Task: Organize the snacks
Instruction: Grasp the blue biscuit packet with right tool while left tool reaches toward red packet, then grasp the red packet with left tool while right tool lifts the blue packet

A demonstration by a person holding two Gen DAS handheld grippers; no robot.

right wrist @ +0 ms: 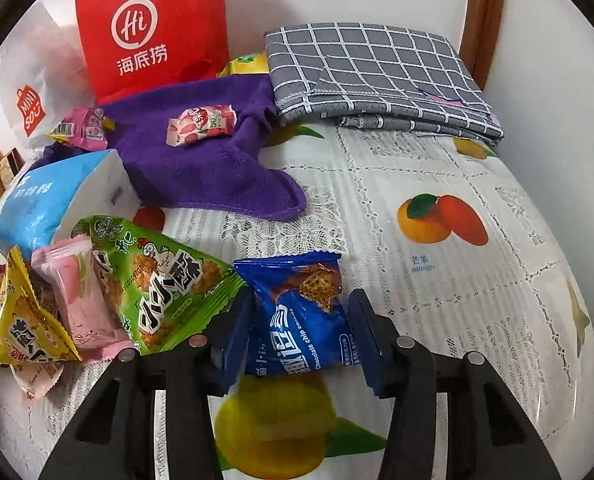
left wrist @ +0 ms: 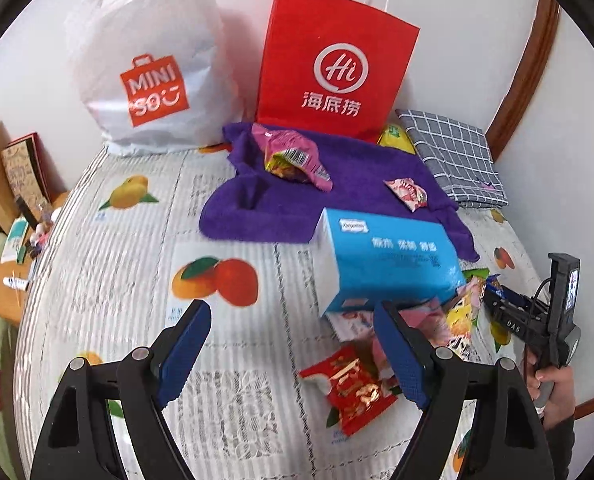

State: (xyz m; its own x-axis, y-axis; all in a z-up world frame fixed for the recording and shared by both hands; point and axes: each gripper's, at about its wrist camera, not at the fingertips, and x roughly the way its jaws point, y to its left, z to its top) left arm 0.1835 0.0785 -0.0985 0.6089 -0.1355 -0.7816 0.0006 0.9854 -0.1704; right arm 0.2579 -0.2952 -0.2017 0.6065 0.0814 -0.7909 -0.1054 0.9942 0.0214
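Where snacks crowd the tissue box (right wrist: 57, 200): right tongs (right wrist: 297, 328) pinching the blue cookie packet (right wrist: 297, 320), left tongs (left wrist: 293, 344) spread.

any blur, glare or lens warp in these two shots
Left wrist view: heavy fisheye bowing, black corners, slight softness on the blue tissue box; soft daylight, faint shadows. Right wrist view: same warp, sharper; print on the blue cookie packet between the right gripper pads is readable; mild sheen on wrappers.

Blue cookie packet (right wrist: 297, 312) upright, beside snack pile (right wrist: 97, 292).
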